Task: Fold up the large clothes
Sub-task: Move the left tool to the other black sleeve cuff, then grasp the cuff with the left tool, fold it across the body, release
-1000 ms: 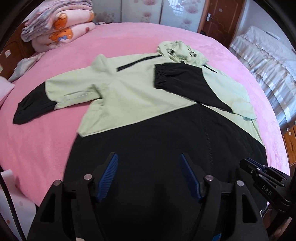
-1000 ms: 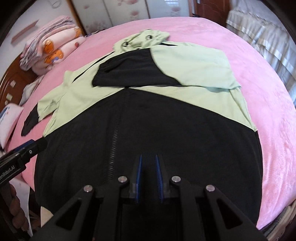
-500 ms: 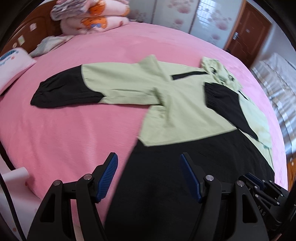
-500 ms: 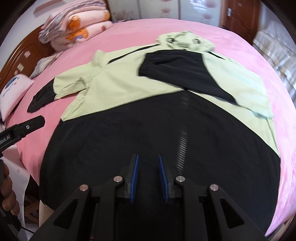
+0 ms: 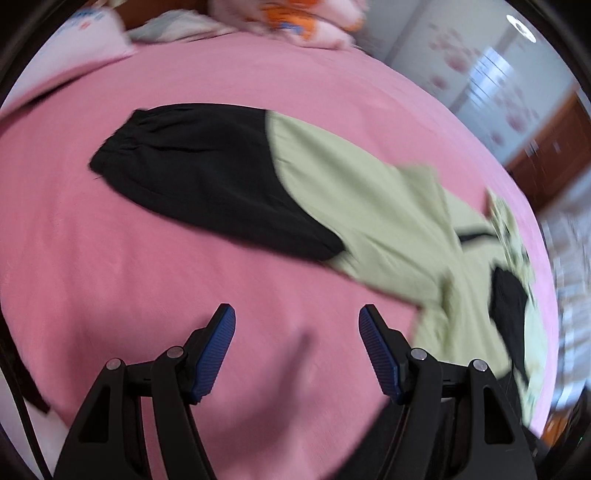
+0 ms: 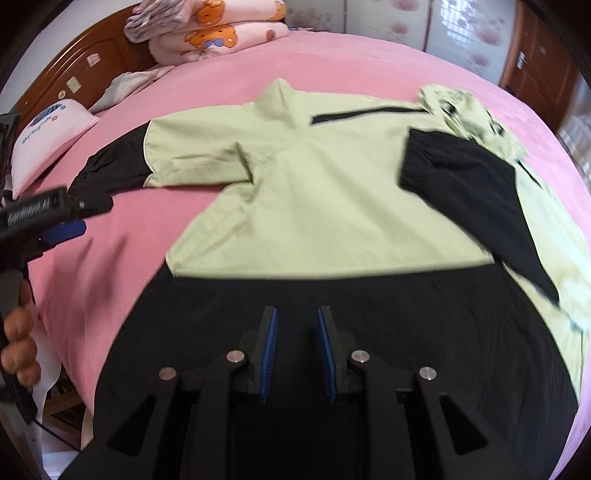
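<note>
- I am looking at the jacket (image 6: 332, 206) lying flat on the pink bed (image 6: 229, 66), hood (image 6: 465, 110) out at 1 o'clock in the right wrist view and black hem nearest me at 6 o'clock.
- One sleeve (image 6: 472, 195) is lying folded across the green chest; the other sleeve (image 5: 221, 184) is stretching out over the bedcover toward 10 o'clock, unfolded.
- I am holding the left gripper (image 5: 297, 347) over bare pink cover, its jaws wide apart and gripping nothing, with the black cuff (image 5: 122, 147) up at 11 o'clock in its own view.
- I am keeping the right gripper (image 6: 297, 354) low over the black hem panel, jaws a narrow gap apart and empty as far as I can see.
- My reading: I am working on the second sleeve fold. The next move calls for carrying the open left jaws to the cuff, pinching the cloth alone, then lifting it across toward the chest.
- Room is generous: open bedcover is lying all round the outstretched sleeve. The pillow (image 6: 51, 133) and the stacked blankets (image 6: 207, 33) are sitting well apart at 10 and 11 o'clock by the headboard.
- The near bed edge is running close under the hem at 7 o'clock, so I am minding that side.
</note>
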`<state>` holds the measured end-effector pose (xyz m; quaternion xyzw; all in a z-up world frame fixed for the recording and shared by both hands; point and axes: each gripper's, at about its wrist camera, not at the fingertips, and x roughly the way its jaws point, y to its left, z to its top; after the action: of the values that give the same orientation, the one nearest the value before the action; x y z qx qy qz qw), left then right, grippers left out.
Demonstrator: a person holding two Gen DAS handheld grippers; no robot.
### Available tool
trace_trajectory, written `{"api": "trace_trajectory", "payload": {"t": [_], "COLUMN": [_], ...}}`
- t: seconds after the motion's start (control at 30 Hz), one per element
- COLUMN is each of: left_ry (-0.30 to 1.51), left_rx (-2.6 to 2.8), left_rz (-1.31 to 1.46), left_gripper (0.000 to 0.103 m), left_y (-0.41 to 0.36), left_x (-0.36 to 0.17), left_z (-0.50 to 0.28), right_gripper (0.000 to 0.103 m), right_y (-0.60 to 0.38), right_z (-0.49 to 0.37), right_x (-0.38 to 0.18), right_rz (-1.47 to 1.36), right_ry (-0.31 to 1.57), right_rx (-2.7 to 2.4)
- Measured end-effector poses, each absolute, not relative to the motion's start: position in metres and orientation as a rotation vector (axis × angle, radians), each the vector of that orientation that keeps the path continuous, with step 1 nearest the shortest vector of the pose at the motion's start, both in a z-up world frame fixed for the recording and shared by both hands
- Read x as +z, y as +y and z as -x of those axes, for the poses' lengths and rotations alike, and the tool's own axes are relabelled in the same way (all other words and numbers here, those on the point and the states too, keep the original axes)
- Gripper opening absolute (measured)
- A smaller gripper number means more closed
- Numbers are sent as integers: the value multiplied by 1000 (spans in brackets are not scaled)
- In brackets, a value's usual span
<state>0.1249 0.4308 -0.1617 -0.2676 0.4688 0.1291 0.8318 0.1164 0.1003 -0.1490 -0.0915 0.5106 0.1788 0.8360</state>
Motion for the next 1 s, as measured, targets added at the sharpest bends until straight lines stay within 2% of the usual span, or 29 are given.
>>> {"api": "trace_trajectory", "payload": {"t": [0.4,0.57,0.63,0.67,0.7,0.83,1.0], "left_ry": [960,902,892,882,867,825,710], "left_rx": [516,599,638,647,630,609,417], "left_rz": [910,916,907,893,888,835,591], "left_gripper": [68,68,51,25,8,4,4], "left_y": [538,553,556,556,557,548,471], "left_x": [-217,-221,-221,-219,-217,-199,-127], "left_z": [-165,-184,-190,-193,-197,-204,-223], "right_gripper": [22,22,22,22,22,22,23], "right_y": [135,135,131,128,125,115,95], "right_z": [-164,-166,-166,-165,-164,-160,-160], "right_x": [-165,-176,-177,-177,-176,-175,-170], "right_rz": [169,163,150,142,137,122,79], "right_ry": [1084,1105,1111,1111,1111,1111,1111], "right_rx": [413,423,428,429,429,422,384]}}
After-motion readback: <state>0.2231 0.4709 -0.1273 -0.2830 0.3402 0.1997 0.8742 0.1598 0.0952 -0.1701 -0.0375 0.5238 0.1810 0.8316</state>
